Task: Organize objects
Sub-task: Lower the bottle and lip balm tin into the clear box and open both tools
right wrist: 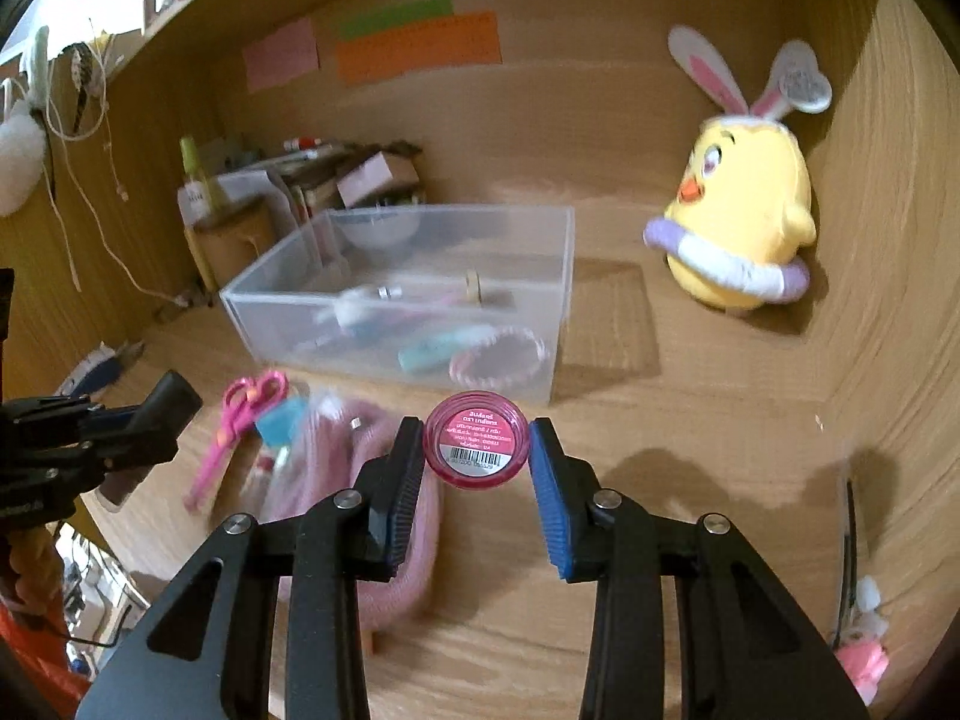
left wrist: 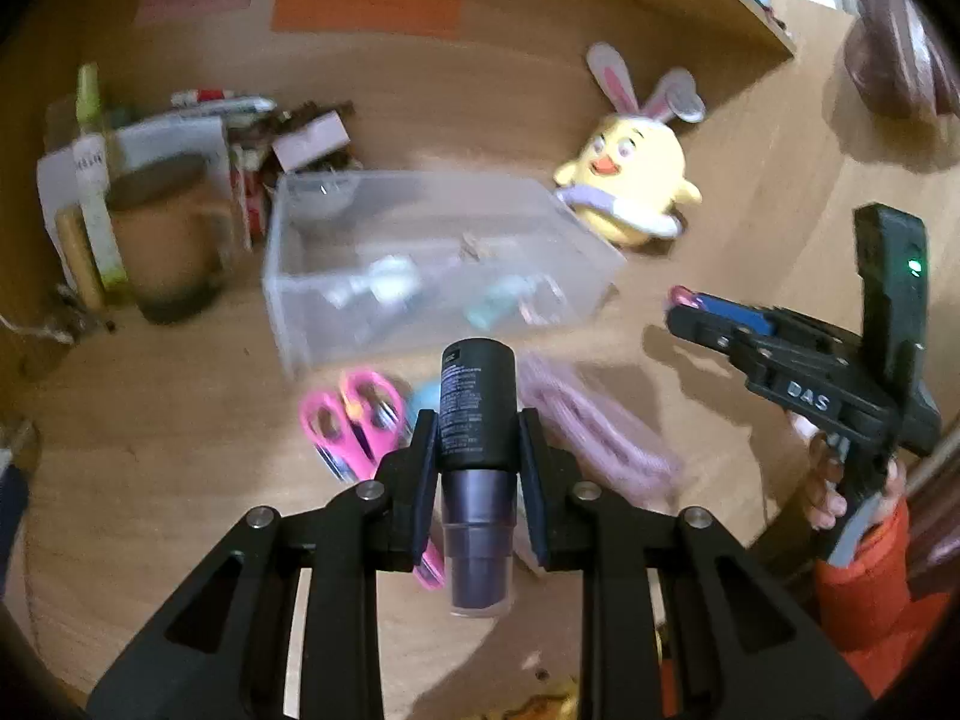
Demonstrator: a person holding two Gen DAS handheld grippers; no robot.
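Inside a wooden desk alcove [right wrist: 690, 420], a clear plastic bin [right wrist: 414, 300] holding small items sits left of a yellow chick plush [right wrist: 744, 210]. Only the right wrist view shows cords hanging on the left wall [right wrist: 90, 138]; only the left wrist view shows the person's hand [left wrist: 831, 480] gripping the right gripper [left wrist: 690, 309]. The left gripper [left wrist: 477, 438] pinches a dark cosmetic bottle [left wrist: 477, 402] above pink scissors [left wrist: 354, 420]. The right gripper [right wrist: 477, 450] holds a pink jar [right wrist: 477, 447] between its pads, label facing the camera, in front of the bin.
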